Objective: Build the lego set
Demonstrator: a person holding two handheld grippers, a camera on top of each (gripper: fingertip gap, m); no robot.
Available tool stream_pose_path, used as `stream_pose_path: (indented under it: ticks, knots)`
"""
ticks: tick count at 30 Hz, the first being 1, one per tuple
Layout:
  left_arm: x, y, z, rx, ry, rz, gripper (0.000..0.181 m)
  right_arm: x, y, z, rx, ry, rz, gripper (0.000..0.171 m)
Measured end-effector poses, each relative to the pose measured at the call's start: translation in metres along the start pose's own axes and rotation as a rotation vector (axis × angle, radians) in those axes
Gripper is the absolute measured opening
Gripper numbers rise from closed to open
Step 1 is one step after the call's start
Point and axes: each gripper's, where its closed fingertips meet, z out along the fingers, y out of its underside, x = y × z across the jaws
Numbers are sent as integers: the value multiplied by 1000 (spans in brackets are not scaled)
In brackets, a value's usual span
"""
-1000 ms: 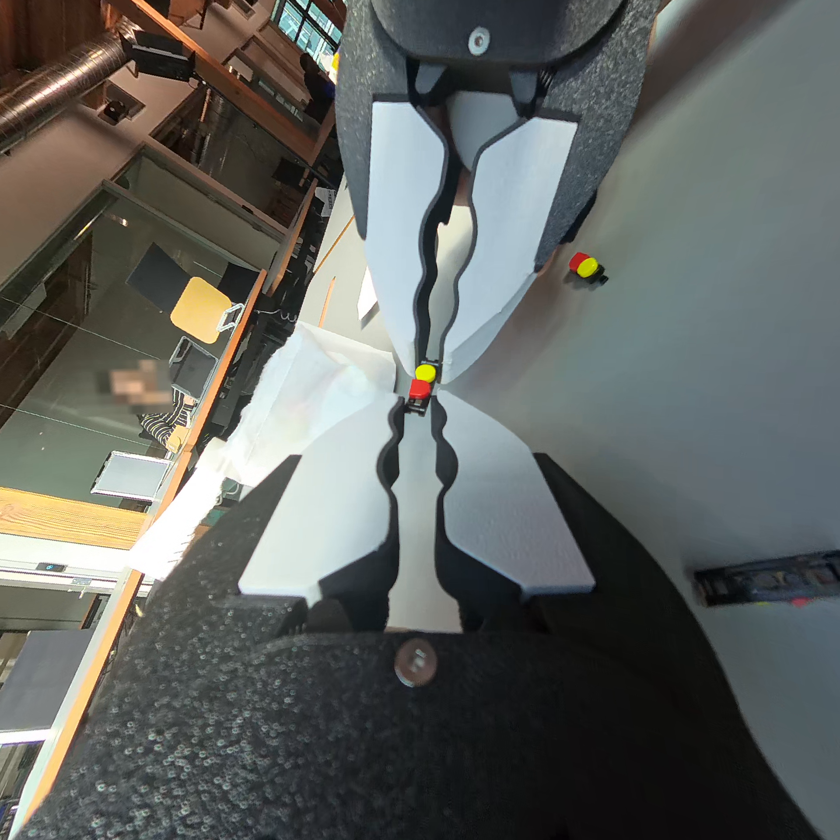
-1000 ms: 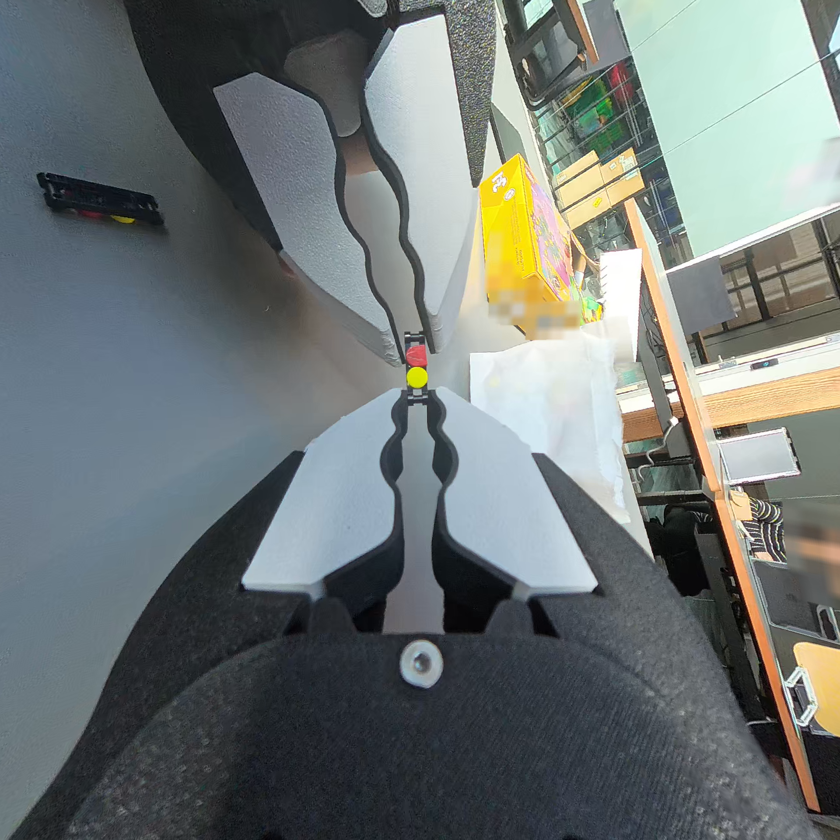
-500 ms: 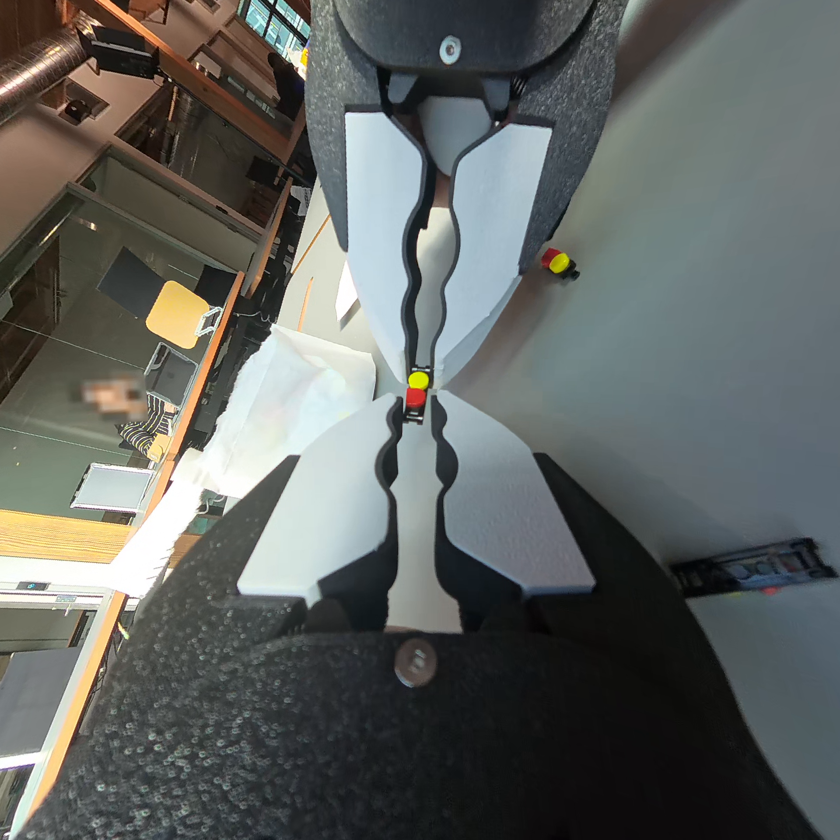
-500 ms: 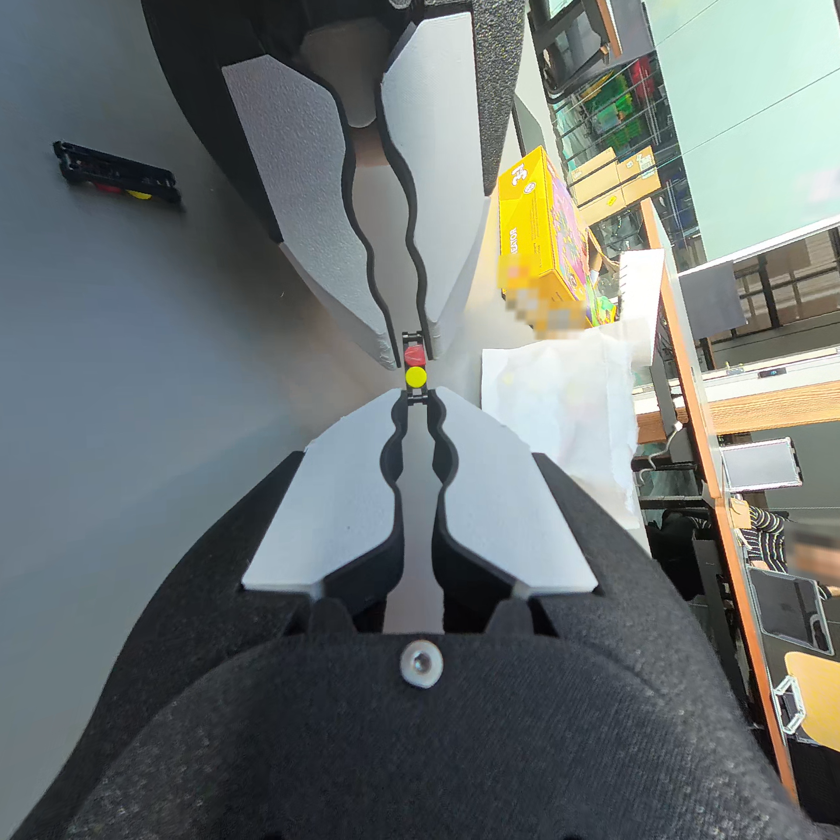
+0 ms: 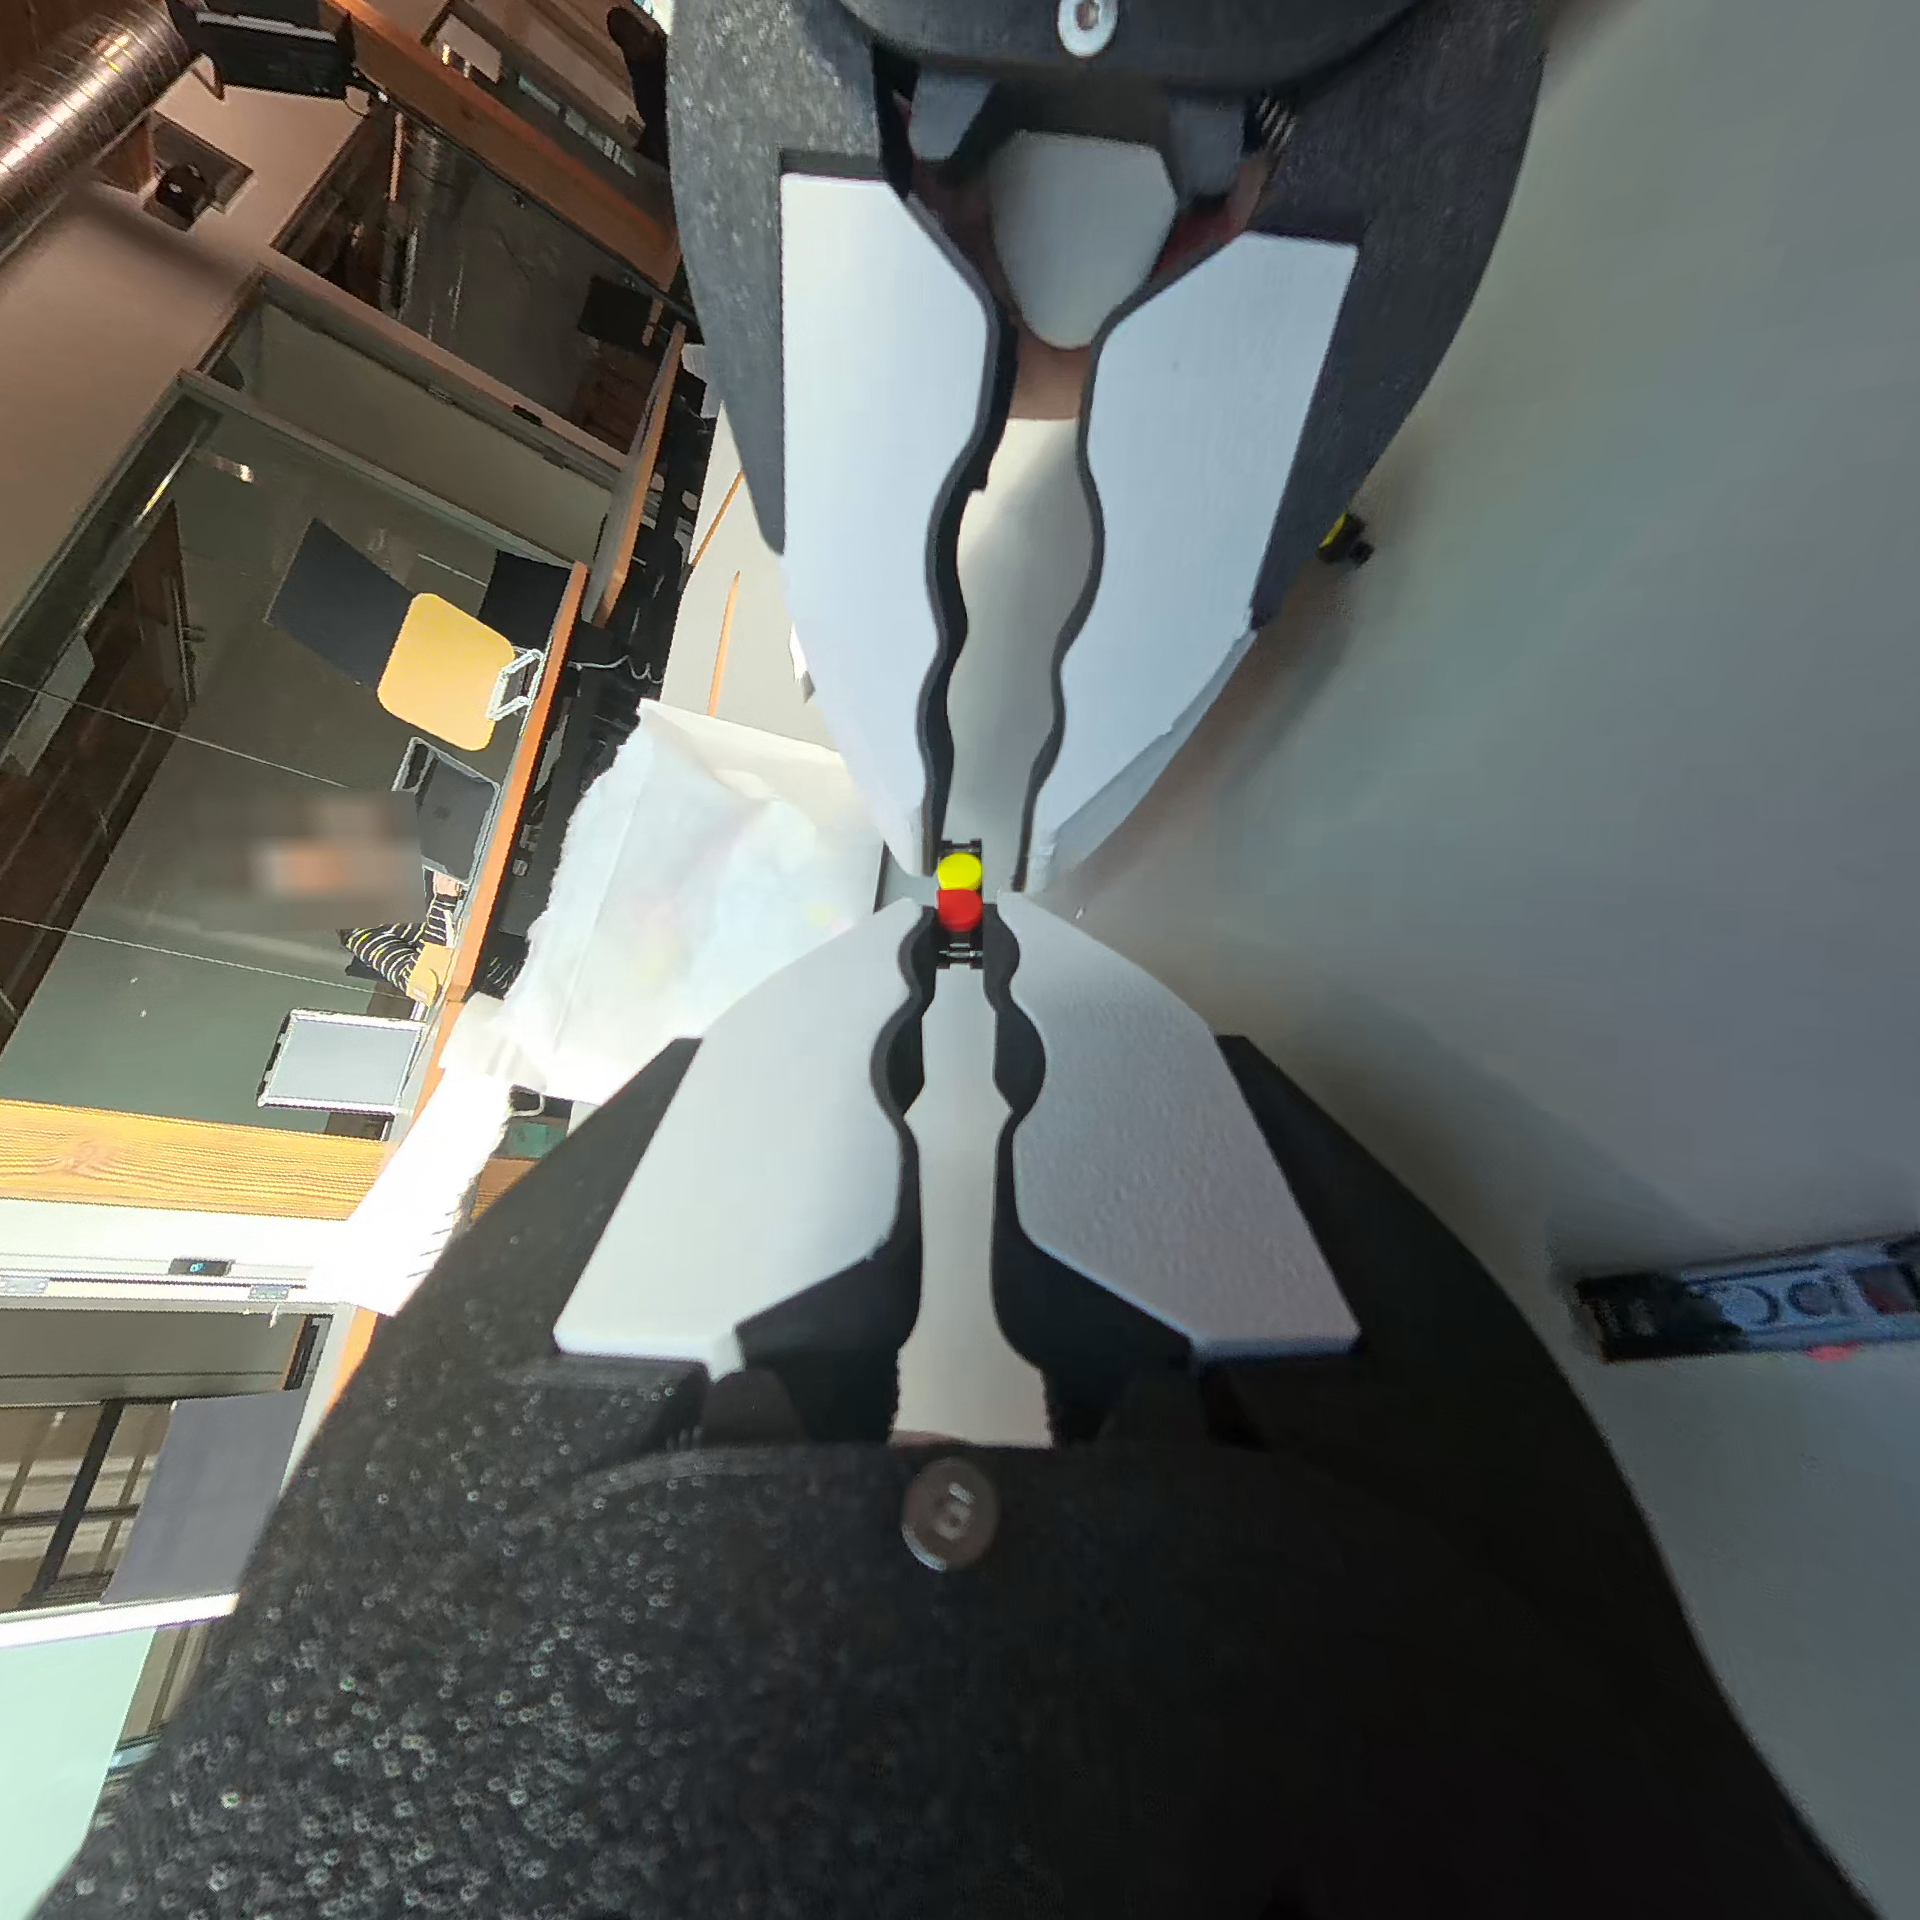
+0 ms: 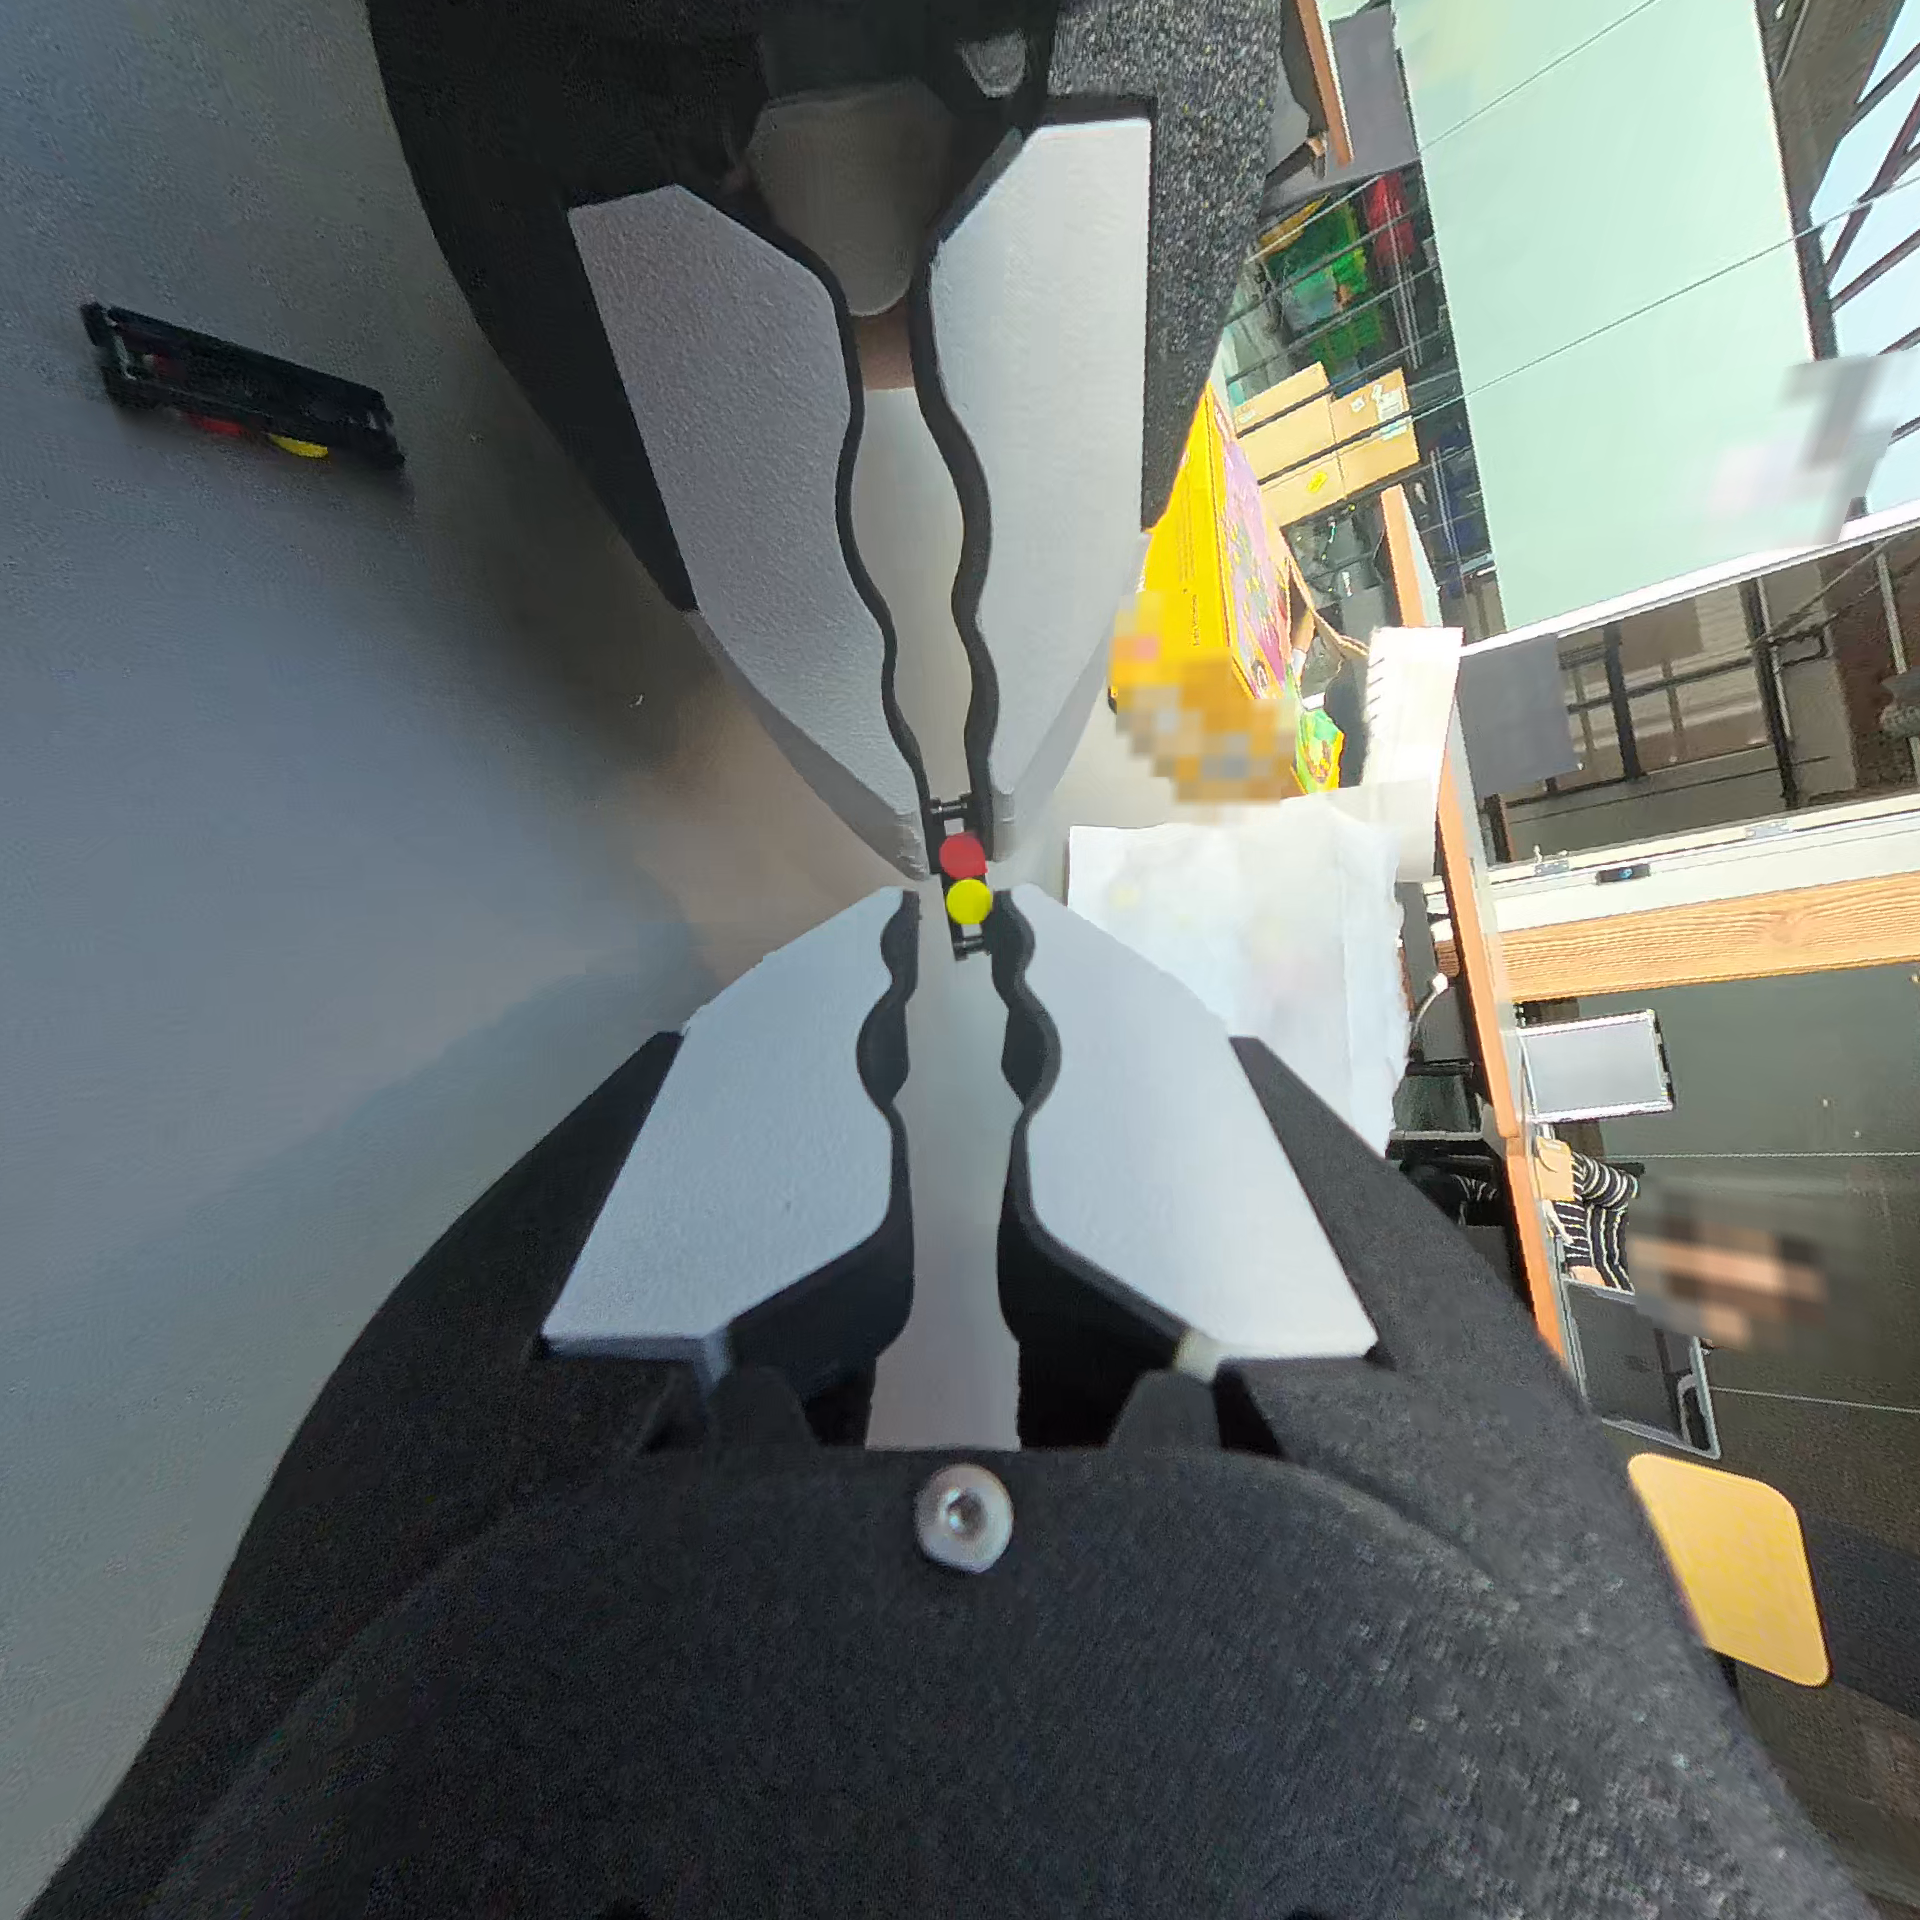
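Both grippers have drawn closer head-on, tips almost meeting above the grey table (image 5: pixel 1662 831). Left gripper (image 5: pixel 958 940) is clamped on the red end of a tiny black piece (image 5: pixel 958 940); right gripper (image 6: pixel 968 930) pinches the yellow end. To seat it well, I'd keep both square and press straight together without twisting. Another black strip (image 6: pixel 244 387) lies well apart.

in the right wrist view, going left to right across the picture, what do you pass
long black lego piece on the grey table → small black piece with red and yellow studs, gripped from both ends by the right gripper and left gripper → yellow box
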Motion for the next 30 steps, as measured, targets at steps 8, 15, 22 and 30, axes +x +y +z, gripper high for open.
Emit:
stream_pose_path:
  ticks: [8, 15, 22, 30]
  knots:
    - [3, -2, -1, 15, 32, -29, 8, -2, 5, 4, -36, -11, 4, 14]
    - [5, 0, 0, 2, 46, -35, 8, -3, 3, 2, -38, -27, -9, 8]
    - [-6, -8, -8, 78, 117, -280, 8, 12, -11, -9, -18, 101, -118, 7]
    - [2, -5, -9, 12, 171, -151, 7, 4, -14, -8, -33, 100, -237, 7]
